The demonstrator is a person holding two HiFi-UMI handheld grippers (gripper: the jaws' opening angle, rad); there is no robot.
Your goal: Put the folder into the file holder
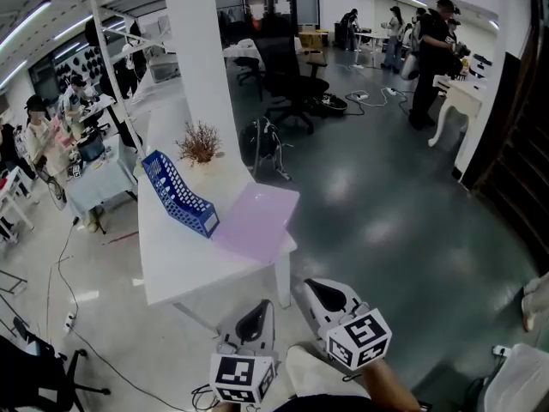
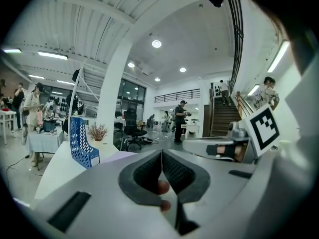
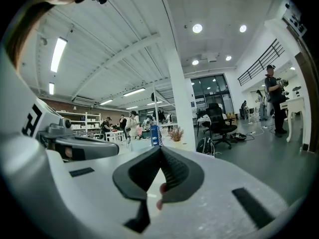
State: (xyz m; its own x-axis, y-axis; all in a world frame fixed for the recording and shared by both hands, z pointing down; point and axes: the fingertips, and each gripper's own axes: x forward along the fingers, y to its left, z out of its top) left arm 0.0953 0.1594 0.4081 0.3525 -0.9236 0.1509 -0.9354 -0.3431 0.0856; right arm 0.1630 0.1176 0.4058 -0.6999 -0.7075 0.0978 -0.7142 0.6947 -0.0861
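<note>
Head view: both tools are low in frame and off the surface (image 1: pixel 184 269). The left tool (image 1: pixel 256 310) and right tool (image 1: pixel 320 289) are side by side, pointing toward it. The folder (image 1: pixel 257 221) lies flat on the near right part of the surface, well apart from both tools. The blue file holder (image 1: pixel 180 194) stands just left of the folder, low end toward it. The folder is outside the holder, and I can't make out anything in its slot. A dried plant (image 1: pixel 199 142) sits behind the holder.

Left gripper view: the left tool (image 2: pixel 162 156) has its jaws pressed together with nothing between them. The file holder (image 2: pixel 79 143) and plant (image 2: pixel 98 131) are far ahead on the left. I see a pale sliver of folder (image 2: pixel 119 155) beside the holder.

Right gripper view: the right tool (image 3: pixel 160 153) also has its jaws together on nothing. The file holder (image 3: pixel 154 135) and plant (image 3: pixel 175 133) are straight ahead in the distance. I can't pick out the folder here.
</note>
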